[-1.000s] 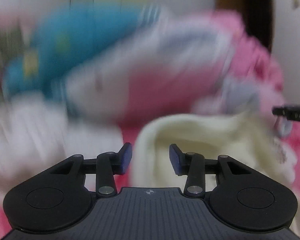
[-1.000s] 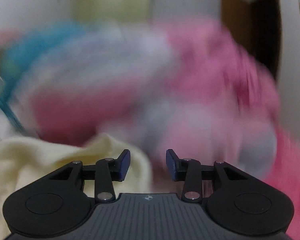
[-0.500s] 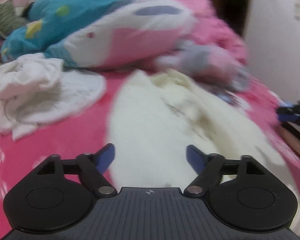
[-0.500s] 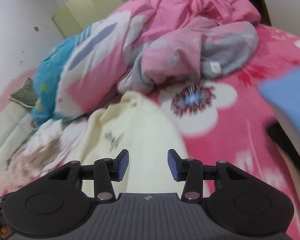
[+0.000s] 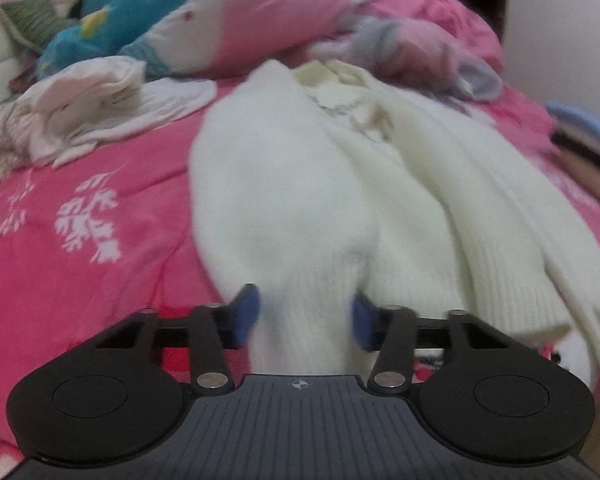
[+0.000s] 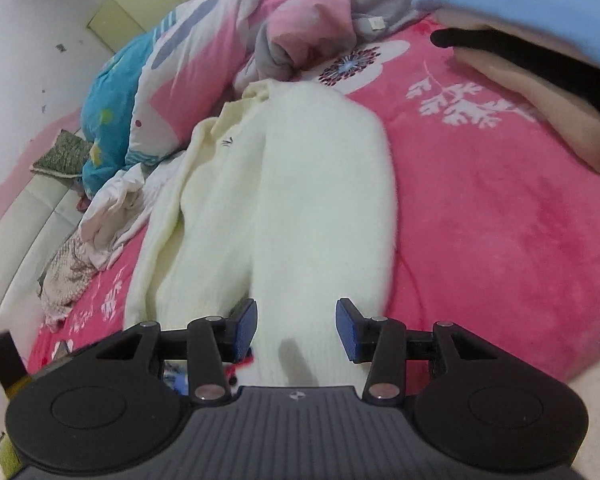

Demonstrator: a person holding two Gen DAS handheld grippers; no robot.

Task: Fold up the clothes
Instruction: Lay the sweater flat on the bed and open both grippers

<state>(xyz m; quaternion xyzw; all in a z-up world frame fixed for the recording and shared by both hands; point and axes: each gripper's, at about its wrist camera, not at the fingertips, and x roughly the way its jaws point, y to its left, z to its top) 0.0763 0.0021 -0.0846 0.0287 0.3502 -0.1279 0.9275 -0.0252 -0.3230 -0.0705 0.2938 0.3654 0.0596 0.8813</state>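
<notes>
A cream knitted sweater [image 5: 308,184] lies lengthwise on the pink flowered bedspread [image 5: 80,272], neck end away from me. My left gripper [image 5: 304,318] is open low over the near end, and the ribbed hem fills the gap between its blue pads [image 5: 247,314]. A ribbed sleeve cuff [image 5: 528,304] lies to its right. In the right wrist view the same sweater [image 6: 320,200] runs up the frame. My right gripper [image 6: 296,328] is open over its near end, with knit lying between and under the fingers.
A heap of white and patterned clothes [image 5: 80,116] sits at the left. Pink-and-white and blue bedding [image 5: 228,28] plus a pink-grey garment [image 6: 312,28] are piled at the far end. A folded stack topped in light blue [image 6: 540,12] lies at the right.
The sweater, blurred in motion a second ago, now lies spread on the bed. My left fingers, wide apart half a second ago, have narrowed around the hem. Both grippers sit lower and closer to it.
</notes>
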